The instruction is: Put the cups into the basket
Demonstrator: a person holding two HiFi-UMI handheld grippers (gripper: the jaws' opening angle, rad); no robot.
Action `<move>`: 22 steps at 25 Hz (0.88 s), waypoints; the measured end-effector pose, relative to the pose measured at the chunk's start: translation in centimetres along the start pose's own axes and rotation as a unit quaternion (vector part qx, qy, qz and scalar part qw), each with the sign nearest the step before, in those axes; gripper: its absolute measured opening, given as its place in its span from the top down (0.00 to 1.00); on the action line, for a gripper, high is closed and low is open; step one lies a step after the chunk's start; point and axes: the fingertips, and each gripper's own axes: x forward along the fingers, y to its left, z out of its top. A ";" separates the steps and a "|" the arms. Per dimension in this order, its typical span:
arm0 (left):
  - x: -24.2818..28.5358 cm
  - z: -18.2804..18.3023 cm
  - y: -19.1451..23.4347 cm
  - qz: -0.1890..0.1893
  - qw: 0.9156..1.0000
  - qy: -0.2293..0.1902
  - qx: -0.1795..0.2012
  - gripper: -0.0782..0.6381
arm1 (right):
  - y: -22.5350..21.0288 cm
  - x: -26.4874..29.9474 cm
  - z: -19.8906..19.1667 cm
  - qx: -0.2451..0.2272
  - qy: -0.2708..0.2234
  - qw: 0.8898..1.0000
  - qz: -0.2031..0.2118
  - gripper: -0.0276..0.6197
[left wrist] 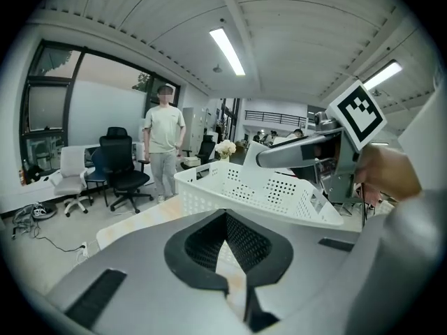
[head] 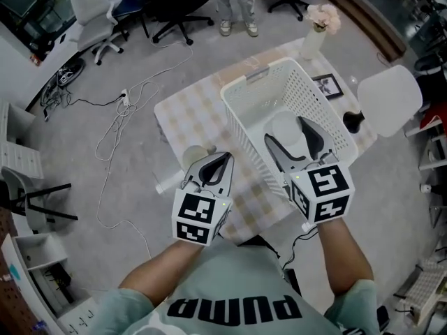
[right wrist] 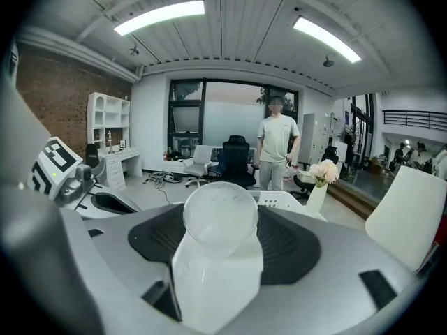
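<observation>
White plastic marks the basket (head: 241, 128), which is set on a table (head: 183, 114) covered with a pale checked cloth. In the head view the right gripper (head: 285, 130) is held over the basket's open interior. Its jaws are spread wide and pressed against the sides of a translucent white cup (head: 290, 138). In the right gripper view the same cup (right wrist: 218, 257) is seen clamped between the dark pads, one round end turned away from the camera. Whether the cup touches the basket floor cannot be told. The left gripper (head: 225, 157) is held over the table's near edge, just beside the basket's left wall. Its jaws are brought together at the tips and nothing is gripped between them. In the left gripper view only the cloth is seen through the slit between the pads. A second cup (head: 195, 156) is seen on the cloth beside the basket, close to the left gripper's tips. A vase of pale flowers (head: 318, 28) is placed at the table's far corner, beyond the basket. A person (right wrist: 277, 149) in light clothing is seen standing on the floor past the table, near black office chairs (head: 178, 2).
</observation>
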 end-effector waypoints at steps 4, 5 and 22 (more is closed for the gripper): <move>1.0 -0.4 0.1 0.021 1.000 0.010 -0.011 0.88 | -2.4 2.2 -0.7 0.012 0.007 1.000 0.000 0.45; 1.3 -0.2 0.2 0.025 1.000 0.008 -0.010 0.88 | -3.0 2.6 -0.8 0.012 0.010 1.000 -0.001 0.45; 6.5 -2.4 1.5 0.057 0.997 0.038 -0.029 0.88 | -6.7 11.5 -6.8 0.011 0.082 0.997 -0.006 0.45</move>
